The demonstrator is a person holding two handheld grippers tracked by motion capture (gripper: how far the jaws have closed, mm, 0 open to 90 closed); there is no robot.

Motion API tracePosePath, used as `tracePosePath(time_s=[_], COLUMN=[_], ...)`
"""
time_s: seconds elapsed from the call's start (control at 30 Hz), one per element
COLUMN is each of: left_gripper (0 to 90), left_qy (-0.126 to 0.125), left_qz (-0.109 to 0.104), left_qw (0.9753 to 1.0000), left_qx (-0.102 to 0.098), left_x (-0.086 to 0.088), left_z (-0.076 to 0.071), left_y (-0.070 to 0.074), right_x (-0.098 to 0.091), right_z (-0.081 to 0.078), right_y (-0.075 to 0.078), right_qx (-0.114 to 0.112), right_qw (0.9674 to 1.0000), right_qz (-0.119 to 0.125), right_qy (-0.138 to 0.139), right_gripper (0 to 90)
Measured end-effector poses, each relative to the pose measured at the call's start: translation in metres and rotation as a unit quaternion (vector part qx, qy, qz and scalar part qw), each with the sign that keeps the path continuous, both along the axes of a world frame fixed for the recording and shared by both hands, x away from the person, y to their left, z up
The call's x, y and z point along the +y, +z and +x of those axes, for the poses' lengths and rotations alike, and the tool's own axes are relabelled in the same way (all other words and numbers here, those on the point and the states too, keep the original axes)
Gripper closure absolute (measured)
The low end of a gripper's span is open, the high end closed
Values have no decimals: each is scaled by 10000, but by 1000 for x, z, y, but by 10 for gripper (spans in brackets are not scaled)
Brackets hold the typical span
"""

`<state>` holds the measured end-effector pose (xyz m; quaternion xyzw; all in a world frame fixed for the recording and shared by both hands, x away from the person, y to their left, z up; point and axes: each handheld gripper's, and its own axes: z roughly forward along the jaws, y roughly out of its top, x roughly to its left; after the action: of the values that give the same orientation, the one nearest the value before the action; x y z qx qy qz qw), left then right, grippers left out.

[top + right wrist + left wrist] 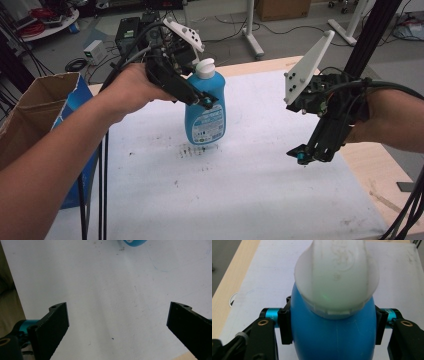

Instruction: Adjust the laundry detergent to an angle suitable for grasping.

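My left gripper (333, 327) clamps the blue plastic bottle with a white cap (205, 107) upright, just above the white table sheet (260, 180); my right gripper (117, 322) hangs wide apart, holding nothing.

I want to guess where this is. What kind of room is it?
Probably a workshop or lab: cables and a small electronics box lie on the floor, and metal stand legs rise behind the wooden table.
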<state>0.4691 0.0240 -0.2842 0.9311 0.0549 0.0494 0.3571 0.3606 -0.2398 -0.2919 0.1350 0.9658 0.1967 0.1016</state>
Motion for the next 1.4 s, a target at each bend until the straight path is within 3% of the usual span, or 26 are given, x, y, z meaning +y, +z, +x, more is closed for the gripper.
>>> tracePosePath(time_s=[0.2,0.33,0.63,0.73,0.77,0.8,0.93,1.0,1.03,1.1,1.17,1.23,1.4], left_gripper=[381,381,381,381,381,381,381,381,381,381,381,381,381], left_qy=[-132,-474,-974,-1248,-1248,-1399,-1537,-1730,-1730,-1902,-1947,-2080,-2172], left_qz=[-33,-186,-185,-220,-220,-221,-208,-220,-220,-168,-154,-79,-106], left_qw=[9999,9987,9950,9918,9918,9899,9879,9847,9847,9815,9807,9780,9760], left_qx=[71,73,103,142,142,76,58,66,66,116,123,127,145], left_x=[13,22,28,29,29,29,29,29,29,28,28,25,22], left_z=[-3,-6,-11,-12,-12,-13,-14,-14,-14,-15,-15,-16,-17], left_y=[0,1,0,-2,-2,-3,-5,-8,-8,-10,-11,-14,-16], right_x=[6,8,12,12,12,12,12,11,11,11,11,13,12], right_z=[-2,-3,-5,-6,-6,-6,-6,-6,-6,-5,-5,-4,-3], right_y=[2,2,2,2,2,2,3,2,2,2,1,1,0], right_qx=[-17,-16,-25,-24,-24,-35,-61,-58,-58,-50,-47,-42,-38], right_qw=[10000,10000,10000,10000,10000,10000,10000,10000,10000,9999,10000,9999,9999], right_qz=[-26,-27,-47,-58,-58,-61,-70,-72,-72,-90,-85,-97,-96], right_qy=[25,41,24,16,16,12,0,-2,-2,-16,-17,-6,-17], right_gripper=[32,32,32,32,32,32,32,32,32,33,32,32,32])
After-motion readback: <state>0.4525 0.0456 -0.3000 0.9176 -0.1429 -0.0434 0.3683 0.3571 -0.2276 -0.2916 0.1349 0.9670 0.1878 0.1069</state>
